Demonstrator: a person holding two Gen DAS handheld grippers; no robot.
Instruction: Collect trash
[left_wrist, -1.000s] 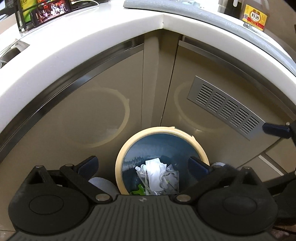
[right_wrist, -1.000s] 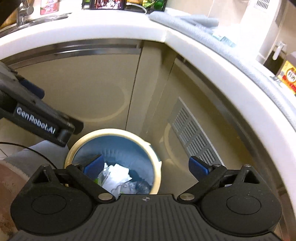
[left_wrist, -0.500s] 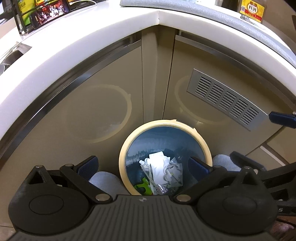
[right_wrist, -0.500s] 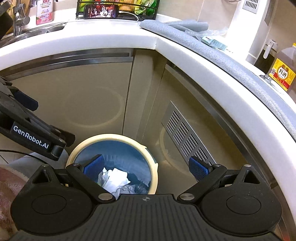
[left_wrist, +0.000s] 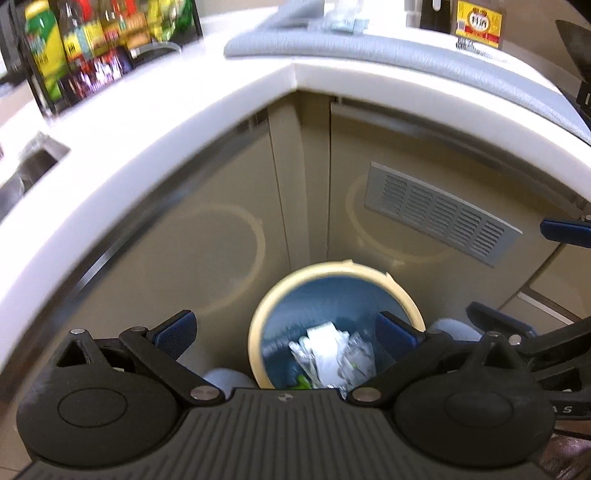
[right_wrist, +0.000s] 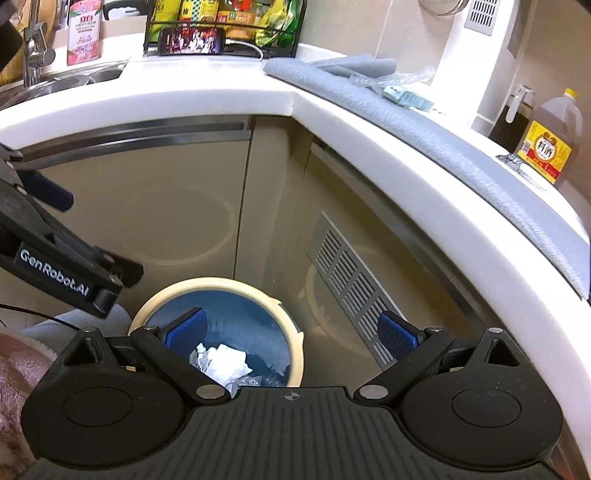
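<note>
The left gripper hangs with jaws spread apart and empty. Below it, the cream-rimmed waste bin stands in the cabinet corner, holding crumpled wrappers. The right gripper, likewise spread and empty, hovers right of the bin.
</note>
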